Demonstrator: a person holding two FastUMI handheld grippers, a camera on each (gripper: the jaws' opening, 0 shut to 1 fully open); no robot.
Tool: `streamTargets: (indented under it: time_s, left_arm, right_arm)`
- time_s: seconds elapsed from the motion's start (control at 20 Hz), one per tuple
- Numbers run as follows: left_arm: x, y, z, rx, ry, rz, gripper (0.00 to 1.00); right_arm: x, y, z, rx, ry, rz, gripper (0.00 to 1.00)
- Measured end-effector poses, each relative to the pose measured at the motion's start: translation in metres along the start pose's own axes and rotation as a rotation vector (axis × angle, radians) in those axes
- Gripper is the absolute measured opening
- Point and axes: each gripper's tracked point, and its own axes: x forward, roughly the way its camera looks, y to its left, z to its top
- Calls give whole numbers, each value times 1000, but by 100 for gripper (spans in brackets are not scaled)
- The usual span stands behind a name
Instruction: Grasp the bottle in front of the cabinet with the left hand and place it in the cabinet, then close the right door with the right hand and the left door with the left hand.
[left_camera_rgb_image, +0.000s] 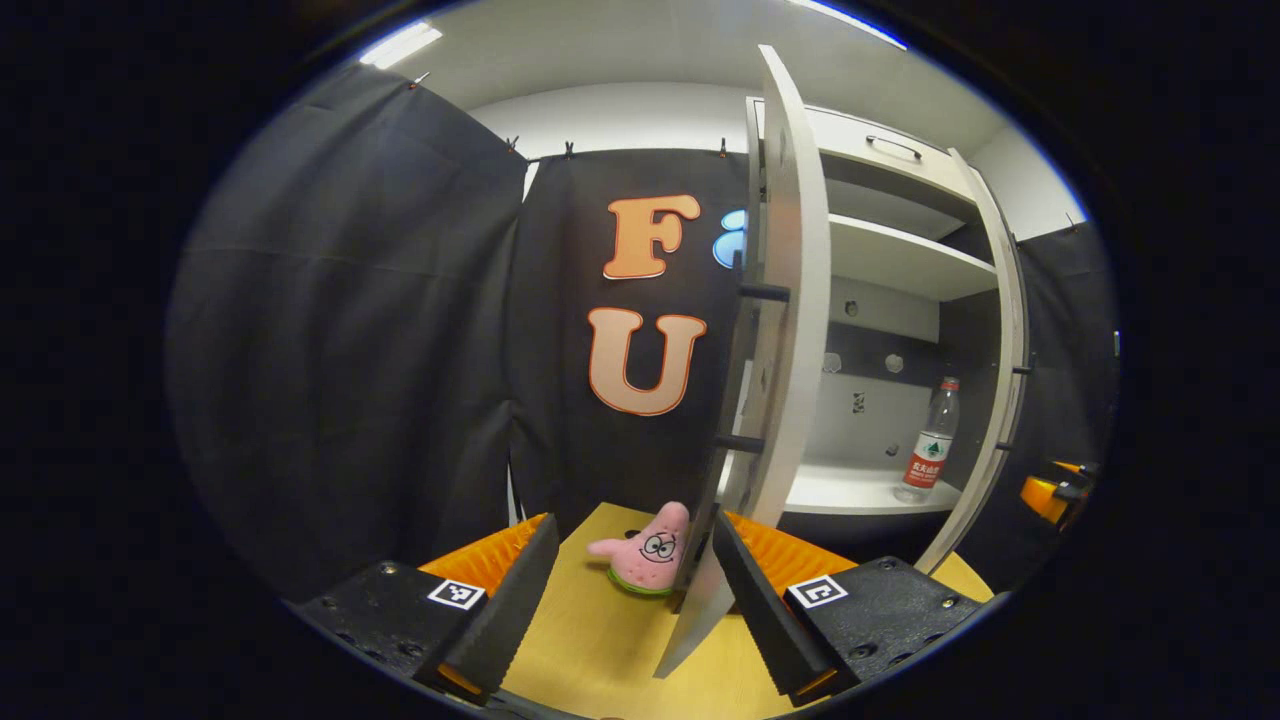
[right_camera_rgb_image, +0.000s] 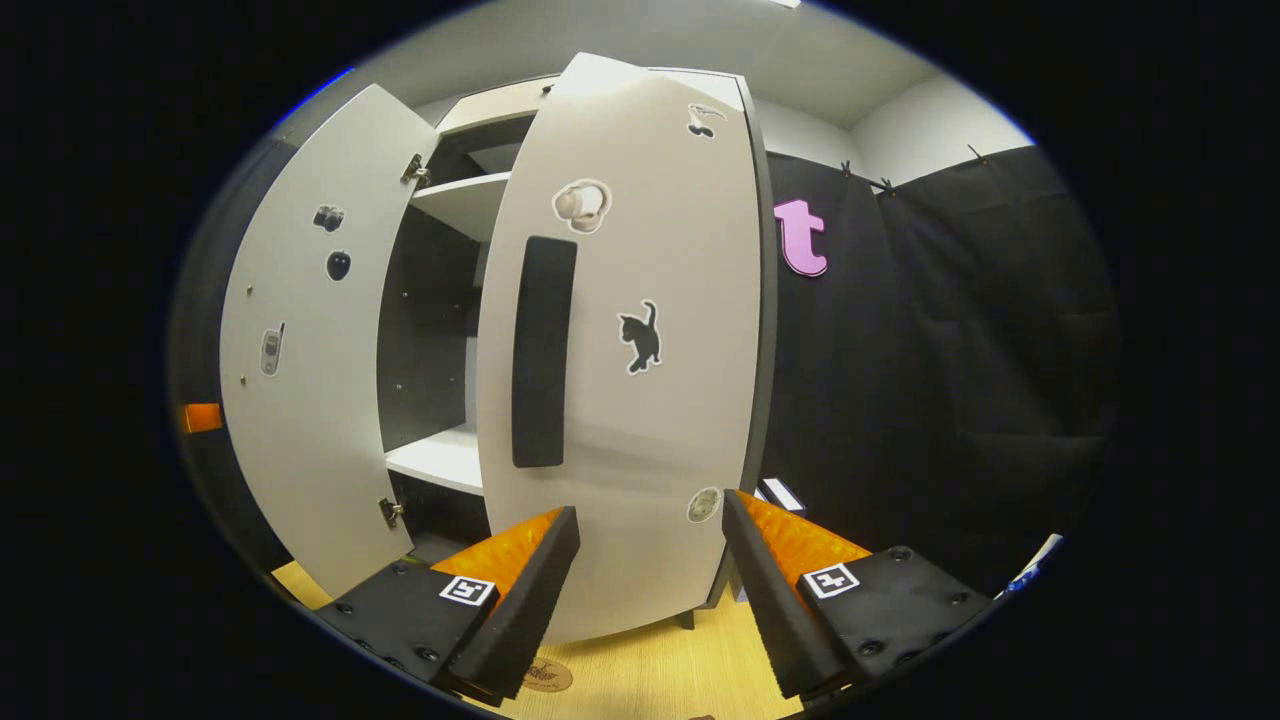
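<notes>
A clear bottle with a red label stands upright on the cabinet's lower shelf, toward its right side. The left door is swung wide and shows edge-on; its lower edge runs down between the fingers of my left gripper, close to the right-hand one. That gripper is open. In the right gripper view the right door, partly closed, stands close ahead with its black handle. My right gripper is open just before the door's lower face. The left door hangs open beyond.
A pink star plush toy lies on the yellow wooden table left of the left door. The right door shows edge-on, with the right gripper behind it. An upper shelf spans the cabinet.
</notes>
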Motion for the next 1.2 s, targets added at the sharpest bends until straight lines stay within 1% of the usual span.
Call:
streamTargets:
  time_s: [0.2, 0.3, 0.4, 0.5, 0.55, 0.6, 0.7, 0.75, 0.8, 0.85, 0.95, 1.0, 1.05, 1.2]
  left_arm:
    - [18, 7, -12, 10, 15, 20, 95]
    - [22, 5, -14, 10, 16, 20, 95]
    - [24, 0, -19, 3, 23, 6, 95]
    - [22, -1, -21, 19, 28, 15, 95]
    - [22, -4, -22, 21, 29, 9, 95]
    - [21, -6, -22, 21, 30, 8, 94]
    - [19, -11, -22, 31, 30, 0, 94]
    - [18, -16, -22, 44, 28, -3, 93]
    - [16, -21, -23, 57, 28, -7, 94]
    - [13, -29, -23, 63, 28, -16, 94]
    - [8, -43, -25, 51, 28, -44, 94]
    - [8, -52, -27, 38, 32, -59, 90]
    - [7, -62, -29, 27, 33, -79, 94]
    - [8, -95, -34, 26, 41, -156, 94]
  right_arm:
    - [-7, -17, 11, 4, -5, -26, 89]
    - [-10, -25, 16, 8, -10, -35, 89]
    - [-13, -35, 20, 8, -22, -51, 89]
    - [-18, -42, 24, 3, -35, -60, 89]
    - [-21, -43, 27, 3, -42, -57, 96]
    - [-23, -43, 28, 4, -48, -50, 89]
    - [-27, -42, 32, -6, -61, -35, 89]
    - [-28, -41, 34, -15, -67, -29, 96]
    - [-29, -40, 36, -21, -75, -25, 96]
    - [-30, -39, 39, -22, -84, -22, 89]
    - [-34, -38, 44, -11, -99, -11, 89]
    - [-36, -37, 46, -6, -106, -4, 96]
    - [-37, -38, 48, -6, -112, -2, 96]
    - [-42, -45, 51, -16, -122, -5, 96]
